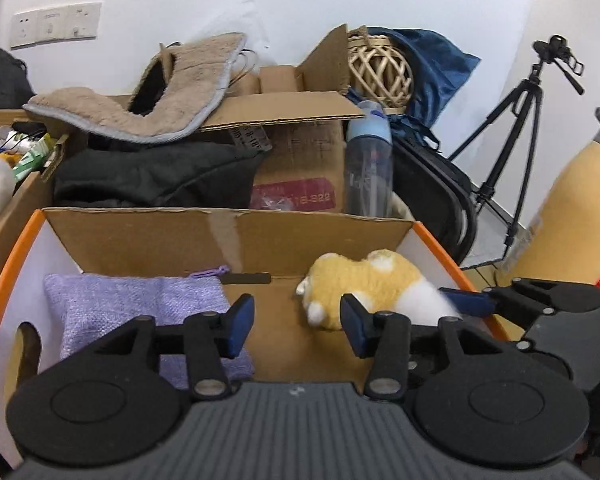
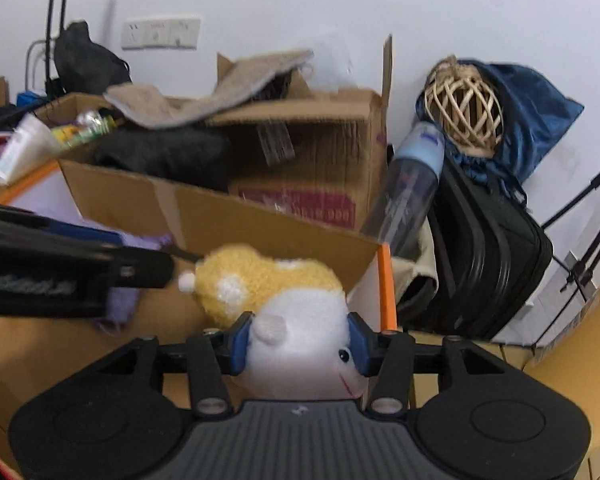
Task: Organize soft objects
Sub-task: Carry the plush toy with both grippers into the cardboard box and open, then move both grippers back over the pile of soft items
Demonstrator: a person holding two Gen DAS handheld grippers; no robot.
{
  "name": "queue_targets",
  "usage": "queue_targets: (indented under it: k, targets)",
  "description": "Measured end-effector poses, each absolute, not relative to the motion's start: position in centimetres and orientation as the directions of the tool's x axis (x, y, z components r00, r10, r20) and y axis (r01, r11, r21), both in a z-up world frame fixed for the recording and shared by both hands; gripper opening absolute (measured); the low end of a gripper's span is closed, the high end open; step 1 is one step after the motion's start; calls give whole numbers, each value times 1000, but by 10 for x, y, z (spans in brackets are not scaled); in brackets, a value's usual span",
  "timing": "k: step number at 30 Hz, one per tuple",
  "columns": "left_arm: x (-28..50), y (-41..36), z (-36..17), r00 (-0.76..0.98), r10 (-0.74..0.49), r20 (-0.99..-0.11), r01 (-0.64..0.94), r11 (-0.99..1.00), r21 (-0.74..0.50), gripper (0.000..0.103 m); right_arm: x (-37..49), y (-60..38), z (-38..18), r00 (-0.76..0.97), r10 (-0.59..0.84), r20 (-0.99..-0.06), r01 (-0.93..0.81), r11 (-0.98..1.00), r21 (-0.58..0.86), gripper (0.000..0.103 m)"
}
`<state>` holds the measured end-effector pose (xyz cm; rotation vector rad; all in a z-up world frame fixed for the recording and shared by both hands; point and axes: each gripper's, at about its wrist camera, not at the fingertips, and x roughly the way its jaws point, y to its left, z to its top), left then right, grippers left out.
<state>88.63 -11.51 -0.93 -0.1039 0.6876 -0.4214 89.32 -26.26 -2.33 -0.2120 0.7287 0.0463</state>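
An open cardboard box (image 1: 140, 236) with orange-edged white flaps lies below both grippers. Inside it, a purple knit pouch (image 1: 132, 312) lies flat on the left. On the right is a yellow and white plush toy (image 1: 372, 284). My left gripper (image 1: 296, 324) hangs open over the bare box floor between the two, with nothing between its pads. In the right wrist view my right gripper (image 2: 300, 340) is shut on the plush toy (image 2: 300, 344), its blue pads against the sides of the white head. The left gripper (image 2: 60, 272) shows there as a black blur on the left.
Behind the box stands a bigger carton (image 1: 300, 152) with a beige fleece mat (image 1: 160, 100) and black cloth (image 1: 152, 176) on it. To its right are a water bottle (image 1: 368, 160), a wicker ball (image 1: 380, 72), a blue bag (image 1: 432, 72), a black suitcase (image 2: 488, 268) and a tripod (image 1: 516, 140).
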Motion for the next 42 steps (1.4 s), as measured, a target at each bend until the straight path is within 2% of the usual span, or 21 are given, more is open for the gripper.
queue_targets:
  k: [4, 8, 11, 13, 19, 22, 24, 29, 34, 38, 42]
  targets:
    - [878, -114, 2, 706, -374, -602, 317, 926, -204, 52, 890, -265, -18, 741, -17, -672, -131, 977, -169, 61]
    - [842, -95, 42, 760, -351, -546, 312, 935, -167, 54, 873, -275, 11, 762, 2, -648, -123, 982, -142, 60]
    - [807, -77, 76, 792, -338, -508, 312, 940, -139, 60, 843, -287, 48, 795, 24, -606, -105, 990, -98, 64]
    - [780, -64, 97, 813, -322, -485, 311, 944, -107, 67, 819, -293, 72, 811, 35, -584, -109, 990, -91, 70]
    - [690, -32, 146, 863, -279, -421, 298, 954, -22, 74, 733, -301, 139, 863, 27, -504, -106, 986, -130, 74]
    - [638, -22, 158, 893, -258, -369, 287, 958, 25, 80, 688, -298, 158, 884, 47, -465, -125, 982, -139, 83]
    - [598, -14, 158, 910, -251, -329, 277, 960, 32, 82, 652, -293, 164, 899, 59, -434, -135, 980, -145, 83]
    - [488, 2, 127, 946, -222, -236, 239, 970, 44, 89, 549, -283, 148, 929, 160, -334, -201, 975, -93, 83]
    - [382, 11, 90, 969, -186, -162, 196, 980, 45, 99, 439, -266, 106, 940, 219, -261, -242, 968, -58, 87]
    - [311, 17, 65, 970, -188, -153, 191, 982, 4, 103, 374, -255, 63, 927, 254, -278, -266, 964, -8, 88]
    - [274, 23, 40, 961, -183, -208, 185, 983, -11, 103, 327, -249, 24, 927, 191, -322, -210, 977, -27, 88]
